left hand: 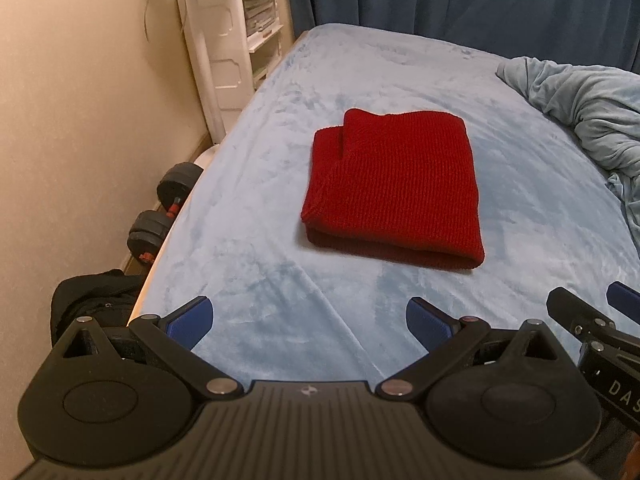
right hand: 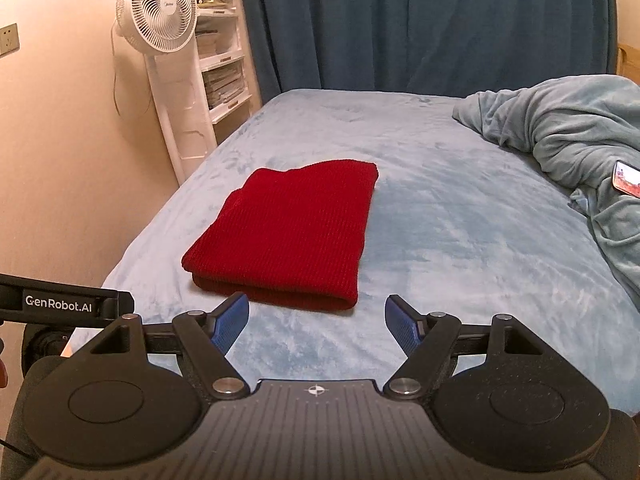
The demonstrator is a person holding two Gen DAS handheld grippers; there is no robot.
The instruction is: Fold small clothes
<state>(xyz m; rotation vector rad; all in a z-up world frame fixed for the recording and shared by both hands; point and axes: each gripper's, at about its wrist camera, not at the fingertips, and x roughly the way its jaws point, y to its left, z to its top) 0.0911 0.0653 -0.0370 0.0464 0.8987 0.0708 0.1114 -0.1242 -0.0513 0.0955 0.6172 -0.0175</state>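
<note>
While both grippers are hanging over the near end of the bed, the scene is reading as follows.
Garment: red knit garment point(left hand: 394, 188) is lying folded in a rectangle on the pale blue bed cover point(left hand: 280, 288), its thick fold edge facing the grippers.
Left gripper: left gripper point(left hand: 310, 322) is standing with jaws spread wide and nothing between them; the garment is sitting ahead of it and slightly to the right, well clear of the blue pads point(left hand: 192, 320).
Right gripper: right gripper point(right hand: 317, 322) is holding its jaws apart, empty; the garment's near edge is lying just beyond its fingertips, toward the left.
Shelves: white shelf unit point(right hand: 222, 60) behind the fan point(right hand: 158, 12) is holding stacked items too small to identify.
Bedding: crumpled blue blanket point(right hand: 568, 132) is lying on the right side of the bed, with a phone point(right hand: 628, 182) resting on it.
</note>
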